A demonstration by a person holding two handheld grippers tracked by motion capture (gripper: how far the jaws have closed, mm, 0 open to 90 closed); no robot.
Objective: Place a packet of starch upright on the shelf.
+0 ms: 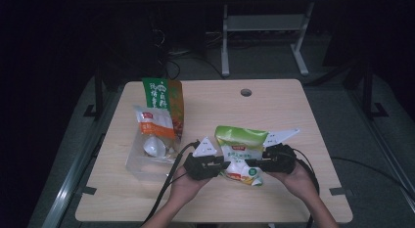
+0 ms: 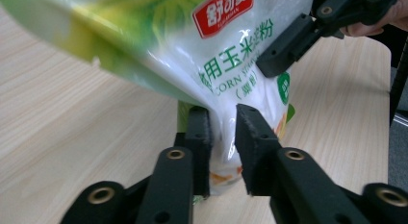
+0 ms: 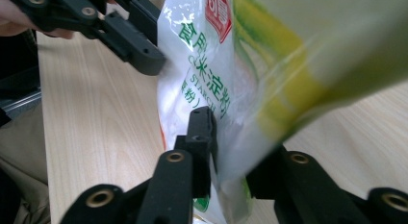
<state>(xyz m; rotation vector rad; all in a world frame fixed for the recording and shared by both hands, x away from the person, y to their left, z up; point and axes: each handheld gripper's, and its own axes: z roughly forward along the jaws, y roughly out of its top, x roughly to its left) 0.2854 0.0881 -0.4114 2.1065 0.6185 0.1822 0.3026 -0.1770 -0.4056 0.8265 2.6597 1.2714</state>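
Corn starch bag (image 1: 241, 152) is being held between two grippers, just right of the clear plastic tub (image 1: 147, 157).

The bag is being kept with its long axis running away from the person: green top edge pointing toward the cable hole (image 1: 246, 92) at the table's (image 1: 293, 198) far side, bottom end toward the near edge, and it is being lifted at a tilt rather than lying flat. The left gripper (image 2: 222, 137) is being closed narrowly on the bag's lower left edge, film being pinched between its pads; the right gripper (image 3: 231, 142) is being clamped likewise on the lower right edge. Both hands are being kept near the table's front edge. Inside and behind the tub, two more packets are being left standing, an orange-and-white one (image 1: 155, 125) and a green-and-brown one (image 1: 165, 96).
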